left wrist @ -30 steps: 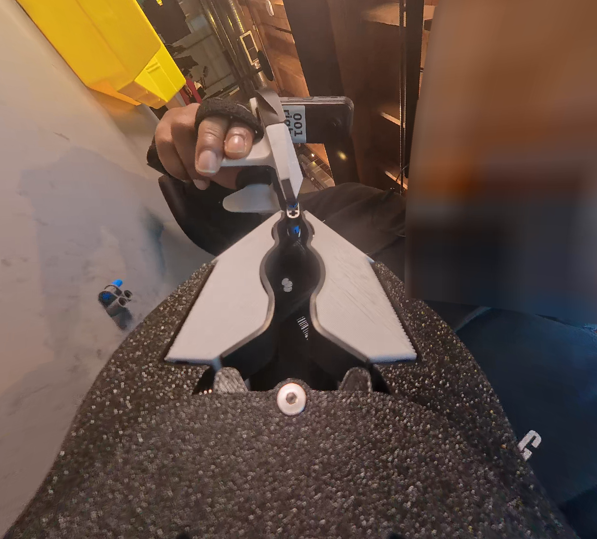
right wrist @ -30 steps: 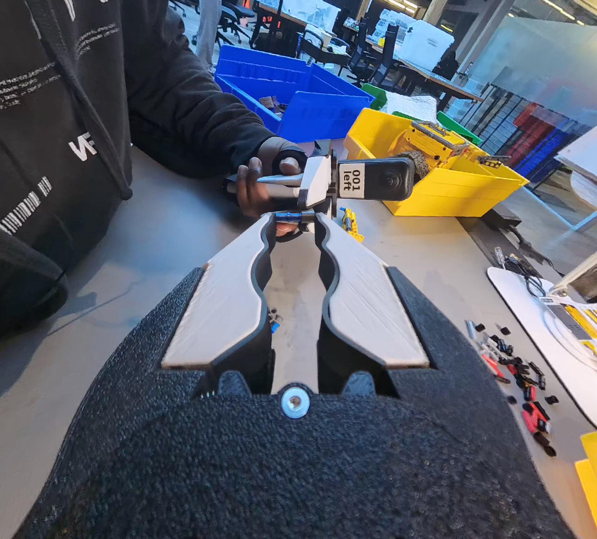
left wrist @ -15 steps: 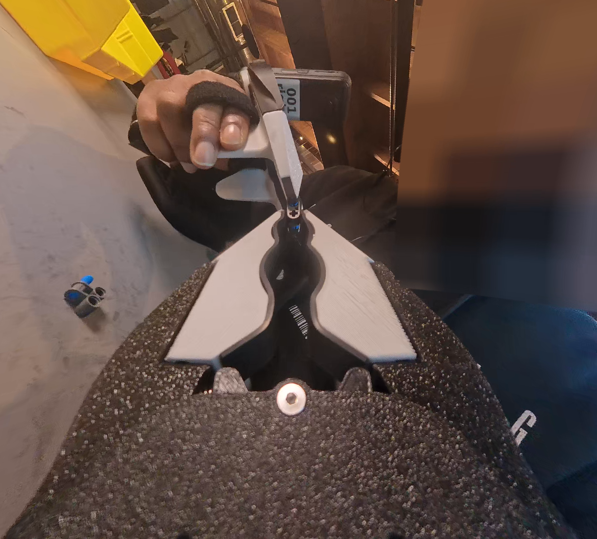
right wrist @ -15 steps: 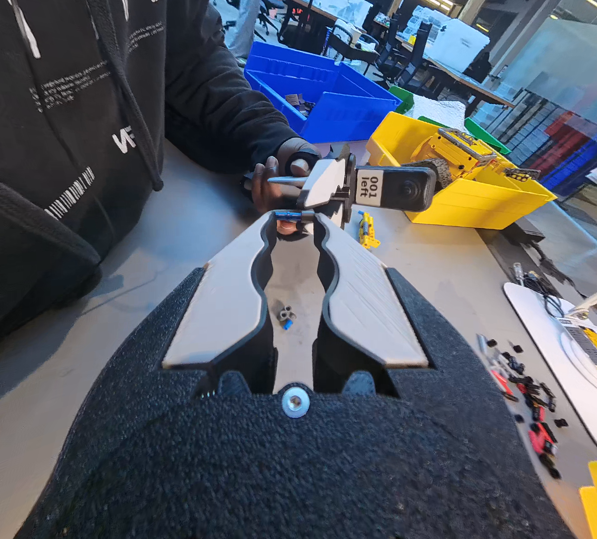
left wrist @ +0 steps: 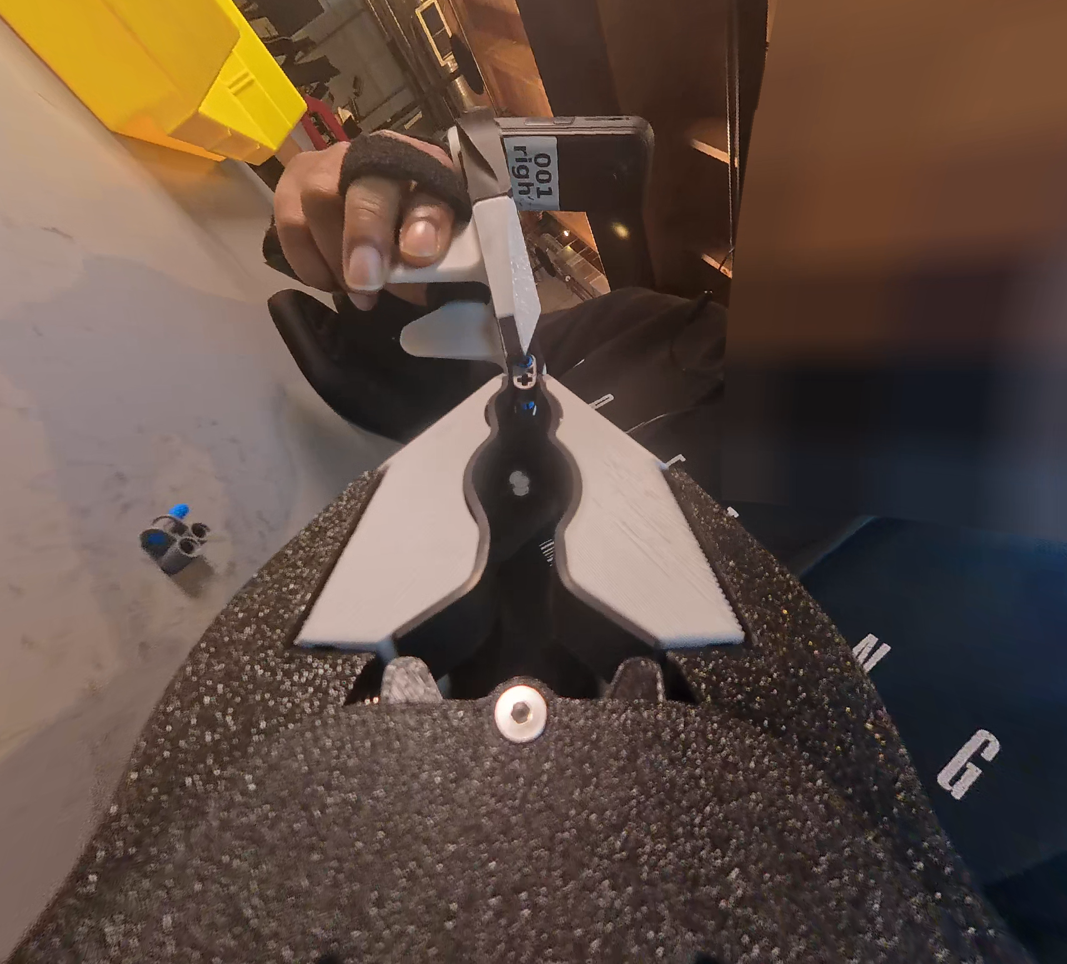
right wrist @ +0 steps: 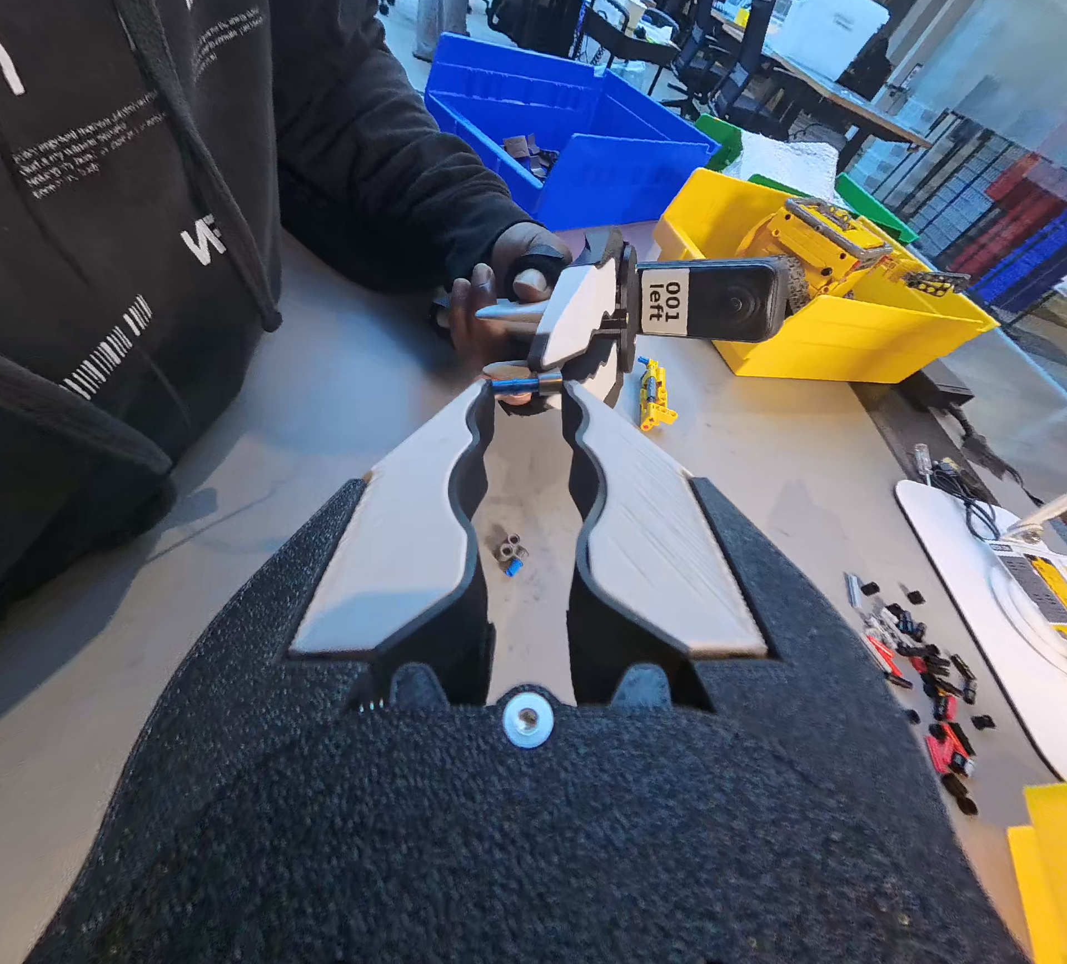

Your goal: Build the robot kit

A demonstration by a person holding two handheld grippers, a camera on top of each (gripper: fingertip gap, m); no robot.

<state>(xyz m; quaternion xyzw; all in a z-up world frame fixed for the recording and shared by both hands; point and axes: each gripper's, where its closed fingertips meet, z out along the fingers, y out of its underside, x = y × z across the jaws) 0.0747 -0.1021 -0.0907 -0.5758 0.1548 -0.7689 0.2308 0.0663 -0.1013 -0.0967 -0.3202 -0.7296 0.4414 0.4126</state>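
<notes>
Grey plastic fingers of the left gripper (left wrist: 524, 380) are closed on a small grey connector piece (left wrist: 525, 378) carrying a blue pin (right wrist: 513, 385). The right gripper (right wrist: 522, 386) meets the same piece from the opposite side, its fingers narrowly parted and closed across pin and connector. A hand (left wrist: 352, 220) works the right gripper's trigger. Below the connector piece, a loose grey-and-blue part (right wrist: 509, 552) lies on the desk (right wrist: 750, 474). Beyond the connector piece stand a yellow bin (right wrist: 831, 341) and a blue bin (right wrist: 577, 145); small black and red parts (right wrist: 924, 670) lie well to its right.
</notes>
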